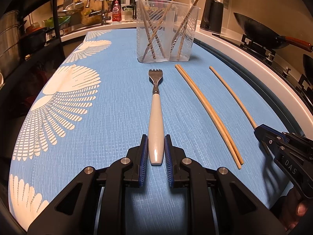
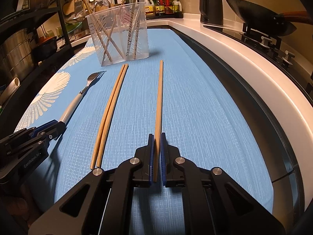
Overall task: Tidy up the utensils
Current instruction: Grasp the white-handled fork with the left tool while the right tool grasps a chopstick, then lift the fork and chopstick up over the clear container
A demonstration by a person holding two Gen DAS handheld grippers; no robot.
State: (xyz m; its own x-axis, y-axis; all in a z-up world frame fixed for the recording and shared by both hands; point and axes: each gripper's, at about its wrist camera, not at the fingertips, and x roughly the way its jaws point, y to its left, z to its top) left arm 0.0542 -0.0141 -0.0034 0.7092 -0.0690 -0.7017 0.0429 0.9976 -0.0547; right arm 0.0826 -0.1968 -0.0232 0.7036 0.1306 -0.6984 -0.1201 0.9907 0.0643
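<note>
1. Left view: the left gripper (image 1: 156, 152) pinches the fork (image 1: 156, 117) by its white handle end. The fork lies flat on the blue cloth (image 1: 117, 90), tines toward the cup (image 1: 167, 31). Squeeze firm, lift level. The other gripper reads "DAS".
2. Right view: the right gripper (image 2: 156, 154) nips one chopstick (image 2: 158, 101) lying flat, near two more. Lift slowly so it won't swing. The other gripper reads "GenRobot.AI".

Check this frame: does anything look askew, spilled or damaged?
Nothing spilled or damaged. One oddity: a single wooden chopstick lies apart from the wooden chopstick pair, unmatched on the blue patterned tablecloth.
</note>
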